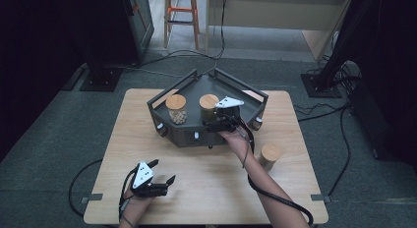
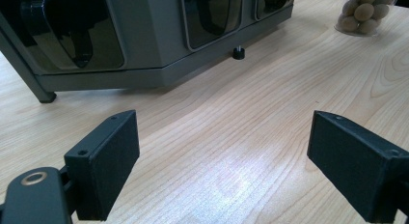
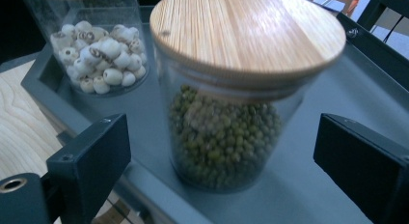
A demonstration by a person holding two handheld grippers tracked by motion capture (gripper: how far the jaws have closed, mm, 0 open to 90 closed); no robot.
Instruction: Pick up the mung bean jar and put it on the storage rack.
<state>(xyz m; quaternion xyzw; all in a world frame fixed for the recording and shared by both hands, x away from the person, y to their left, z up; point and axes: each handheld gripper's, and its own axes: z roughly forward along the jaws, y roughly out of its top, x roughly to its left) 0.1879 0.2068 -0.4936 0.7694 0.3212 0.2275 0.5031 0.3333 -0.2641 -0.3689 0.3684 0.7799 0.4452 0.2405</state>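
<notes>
A glass jar of green beans (image 3: pixel 226 132) with a round wooden lid (image 3: pixel 246 28) stands upright in the grey tray (image 3: pixel 337 89). My right gripper (image 3: pixel 226 156) is open, one jaw on each side of this jar and neither touching the glass. From above, the right gripper (image 1: pixel 216 121) reaches over the tray's front wall at the bean jar (image 1: pixel 209 107). My left gripper (image 1: pixel 162 171) rests open near the table's front left. In its own view the left gripper (image 2: pixel 222 161) has only bare wood between its jaws.
A second jar (image 1: pixel 176 109) with pale seeds (image 3: pixel 99 55) stands in the tray (image 1: pixel 192 134) to the left of the bean jar. A third jar (image 1: pixel 269 156) of beige nuts (image 2: pixel 366 11) stands on the wooden table (image 1: pixel 206 188) right of the tray. Cables trail from both grippers.
</notes>
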